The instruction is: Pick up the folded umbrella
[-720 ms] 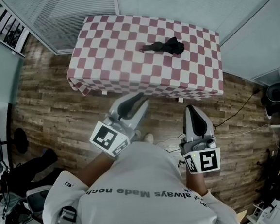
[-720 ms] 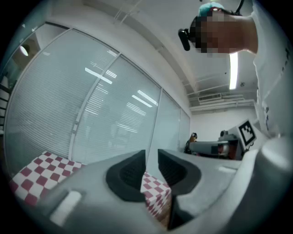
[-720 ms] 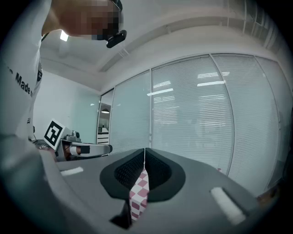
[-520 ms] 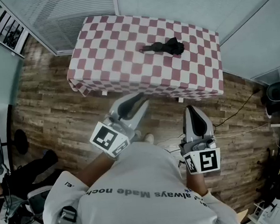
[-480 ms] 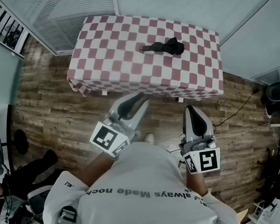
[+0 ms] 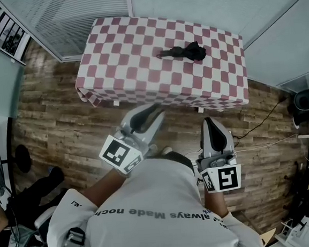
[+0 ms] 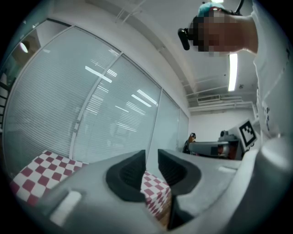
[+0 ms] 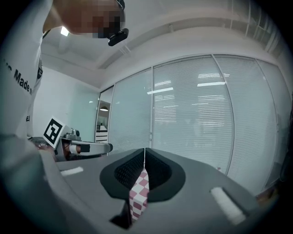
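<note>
Plainly, shirt print: on the back of our white shirt (image 6: 152,217) we read "always Made noch", upside down in the head view and cut off at both ends; the right gripper view catches "Made" on the sleeve.
Marker cubes: two, one per gripper, each showing a black-and-white square code and no letters; the left cube (image 6: 119,153) is tilted, the right cube (image 6: 222,179) faces the head camera squarely.
Folded umbrella: one, black; the folded umbrella (image 6: 183,51) lies on the table towards its far right part, thin end pointing left, and we can make out no brand on it.
Table: one table (image 6: 133,68), draped in a red-and-white checked cloth, standing on the wood-plank floor (image 6: 58,123) before a wall of glass with blinds.
Left gripper: the left gripper (image 6: 154,112) is held level near our body, short of the table's near edge; its jaws stand a narrow gap apart with nothing between them, only the checked cloth seen beyond.
Right gripper: the right gripper (image 6: 209,122) is also level and short of the table; its jaws are together at the tips and empty.
Separation: both grippers are well apart from the umbrella.
Cables: thin cables (image 6: 262,124) trail over the floor at the right; we cannot count them.
</note>
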Action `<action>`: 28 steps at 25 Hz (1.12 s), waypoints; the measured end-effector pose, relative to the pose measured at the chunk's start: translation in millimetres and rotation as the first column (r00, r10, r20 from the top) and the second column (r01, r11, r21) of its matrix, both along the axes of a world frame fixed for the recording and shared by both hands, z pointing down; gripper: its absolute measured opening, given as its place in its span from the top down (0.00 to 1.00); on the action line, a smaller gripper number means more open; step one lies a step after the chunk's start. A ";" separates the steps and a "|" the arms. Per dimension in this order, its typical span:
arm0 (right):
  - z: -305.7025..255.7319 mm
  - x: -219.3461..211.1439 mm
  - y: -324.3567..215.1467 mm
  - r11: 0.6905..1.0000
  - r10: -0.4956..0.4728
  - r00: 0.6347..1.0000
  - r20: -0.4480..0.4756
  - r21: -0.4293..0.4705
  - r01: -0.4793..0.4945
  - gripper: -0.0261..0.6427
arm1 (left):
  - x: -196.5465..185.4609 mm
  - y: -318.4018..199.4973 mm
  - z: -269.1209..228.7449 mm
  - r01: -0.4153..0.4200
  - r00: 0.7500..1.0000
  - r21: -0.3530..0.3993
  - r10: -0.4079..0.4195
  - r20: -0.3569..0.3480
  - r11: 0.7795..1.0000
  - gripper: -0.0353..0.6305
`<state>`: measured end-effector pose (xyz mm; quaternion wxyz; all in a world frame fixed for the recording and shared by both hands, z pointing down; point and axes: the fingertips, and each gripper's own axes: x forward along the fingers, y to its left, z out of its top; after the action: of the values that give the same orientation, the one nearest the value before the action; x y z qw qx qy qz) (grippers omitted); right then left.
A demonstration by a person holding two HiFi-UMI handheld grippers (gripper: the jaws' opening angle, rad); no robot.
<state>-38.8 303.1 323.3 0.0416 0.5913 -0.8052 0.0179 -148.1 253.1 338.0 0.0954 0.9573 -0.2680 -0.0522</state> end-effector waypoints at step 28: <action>16.9 52.9 -82.8 1.000 0.013 0.999 0.029 -0.025 -0.013 0.95 | 46.2 -82.5 14.1 0.008 1.000 -0.016 -0.008 0.019 1.000 0.82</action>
<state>14.1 220.3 340.2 0.0371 0.5956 -0.8016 0.0369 -101.9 170.6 352.1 0.1006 0.9558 -0.2733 -0.0413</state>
